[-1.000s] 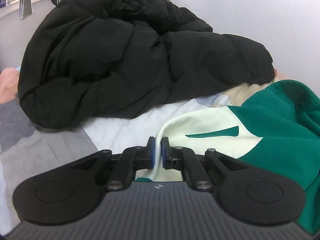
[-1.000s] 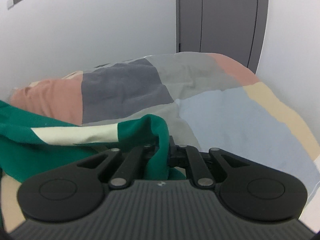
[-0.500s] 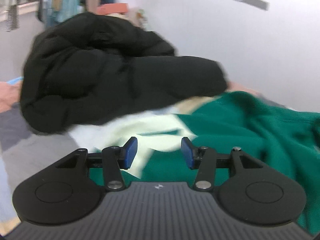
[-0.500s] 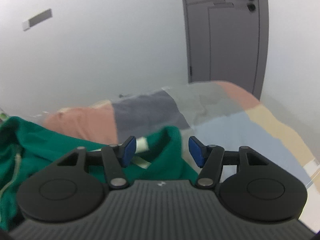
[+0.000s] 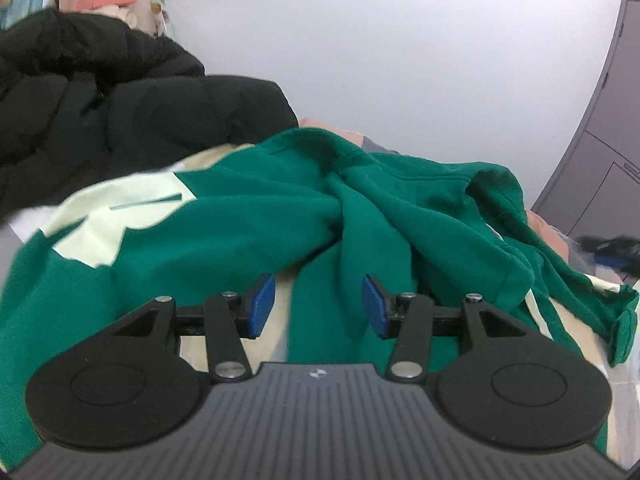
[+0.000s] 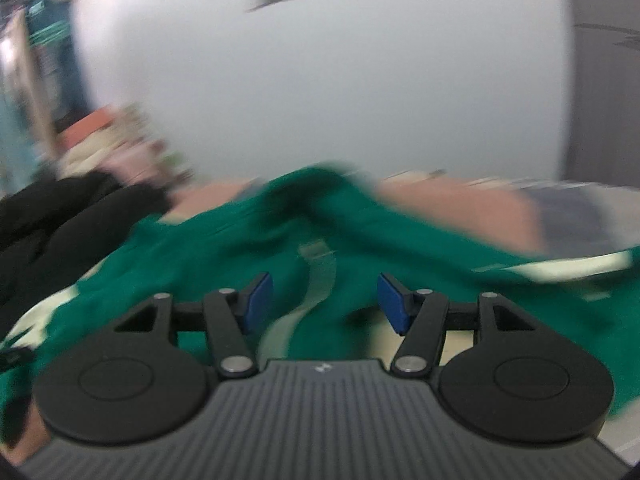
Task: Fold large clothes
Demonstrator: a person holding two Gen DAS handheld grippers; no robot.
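1. The green sweatshirt [image 5: 248,216] with its pale panels now lies loose in a rumpled heap on the bed [image 5: 554,226], just in front of the black puffer jacket [image 5: 120,120]. A second ago each gripper was pinching a part of it; both have since let go, so the garment looks laid down rather than carried.
2. I judge that one fold or placement has just ended. The heap is still bunched and twisted, so folding seems far from finished.
3. The left gripper [image 5: 318,306] has its jaws spread about halfway. Green cloth shows beyond the gap, but the blue pads [image 5: 262,304] press on nothing.
4. The right gripper [image 6: 325,304], in a blurred view, also has its jaws spread about halfway and holds nothing; a pale strip of the sweatshirt lies beyond the gap.
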